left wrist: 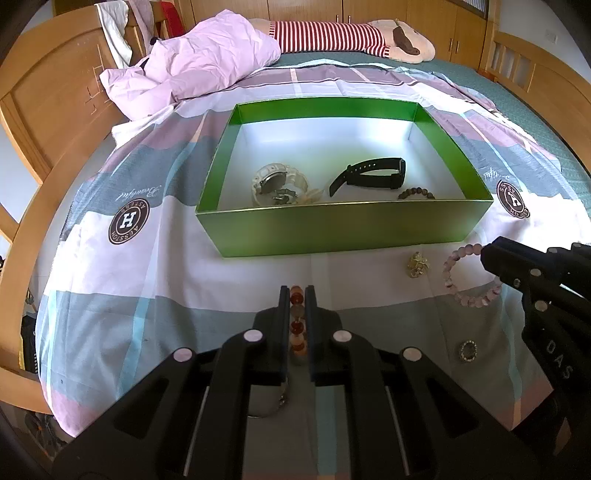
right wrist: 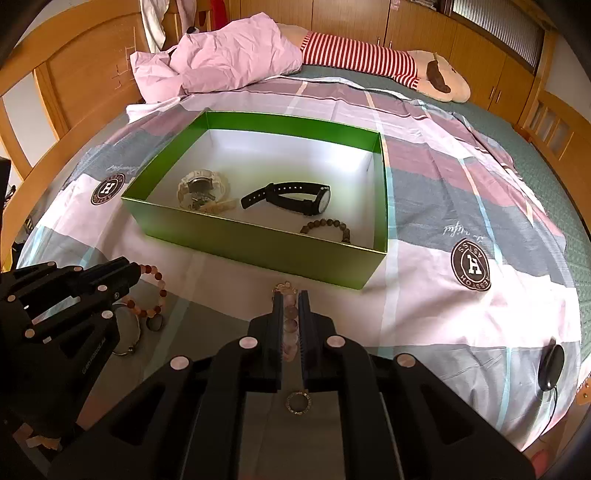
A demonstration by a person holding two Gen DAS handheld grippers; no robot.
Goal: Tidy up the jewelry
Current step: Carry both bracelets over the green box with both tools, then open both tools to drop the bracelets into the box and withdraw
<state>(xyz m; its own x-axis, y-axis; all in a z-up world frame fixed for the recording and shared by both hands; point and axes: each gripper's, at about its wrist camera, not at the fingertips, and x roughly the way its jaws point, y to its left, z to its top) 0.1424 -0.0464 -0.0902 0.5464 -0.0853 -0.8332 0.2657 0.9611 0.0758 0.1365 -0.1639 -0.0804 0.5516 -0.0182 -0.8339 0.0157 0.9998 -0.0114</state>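
- While both sets of jaws are closed down narrow, a bracelet is pinched in each one, so that's two pieces held at once.
- The left gripper (left wrist: 296, 291) is clamped on the orange-red bead bracelet (left wrist: 297, 325), whose loop is seen from the right wrist view lying on the bedspread (left wrist: 110, 295) beside a thin metal bangle (right wrist: 127, 332).
- The right gripper (right wrist: 290, 295) is clamped on the pink bead bracelet (left wrist: 466, 275); its beads are lined up between the fingers.
- Just past the right gripper's tips a small gold charm (left wrist: 418, 264) is found on the bedspread, close to the front wall of the box.
- A sparkly ring (left wrist: 468, 350) is left lying under the right gripper, nearer the camera.
- The green box (left wrist: 332, 230) is set open on the bed, just beyond both grippers.
- Inside it, a clear-cased watch (left wrist: 275, 184) is placed on the left, a black watch (left wrist: 369, 173) in the middle, and a brown bead bracelet (left wrist: 415, 192) near the front right corner.
- Further back, a crumpled pink quilt (left wrist: 199, 59) and a striped plush toy (left wrist: 332, 35) are piled at the head of the bed.
- A black oval thing (right wrist: 551, 365) with a cord is seen at the bed's right edge; what it is can't be told.
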